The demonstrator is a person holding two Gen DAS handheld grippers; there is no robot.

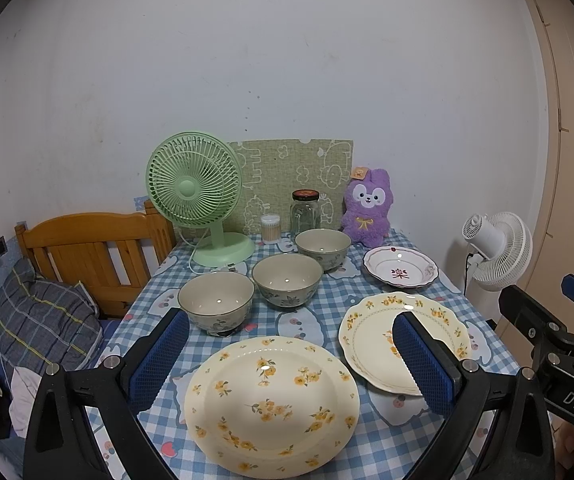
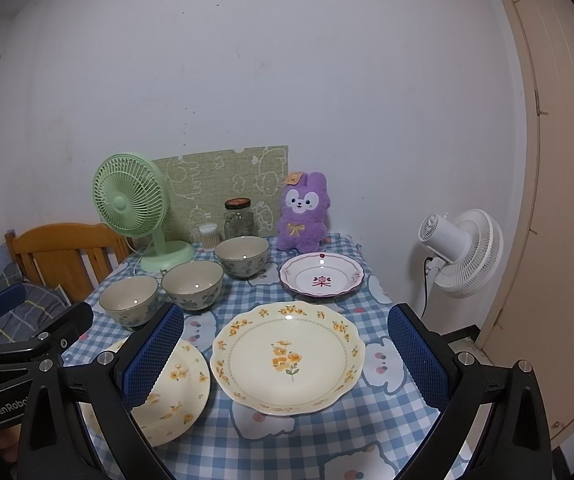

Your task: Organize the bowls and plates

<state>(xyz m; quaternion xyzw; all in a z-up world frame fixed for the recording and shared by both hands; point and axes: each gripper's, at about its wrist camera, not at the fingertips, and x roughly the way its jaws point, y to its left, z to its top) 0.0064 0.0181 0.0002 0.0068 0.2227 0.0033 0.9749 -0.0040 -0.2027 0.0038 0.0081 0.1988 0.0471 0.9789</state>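
Three grey-green bowls [image 1: 216, 301] [image 1: 287, 280] [image 1: 323, 248] stand in a diagonal row on the checked tablecloth. In front lies a large cream plate with yellow flowers [image 1: 271, 404]. A scalloped cream plate [image 2: 287, 356] lies to its right, and a white plate with a red rim [image 2: 321, 278] sits behind that. My left gripper [image 1: 293, 354] hovers open above the large plate. My right gripper [image 2: 287, 350] hovers open above the scalloped plate. Nothing is between either pair of fingers.
A green desk fan [image 1: 195, 196], a cotton-swab tub [image 1: 270, 228], a glass jar [image 1: 305, 210] and a purple plush toy [image 1: 368, 208] line the table's back edge. A wooden bed frame [image 1: 87, 256] is at left, a white floor fan [image 2: 461, 252] and door at right.
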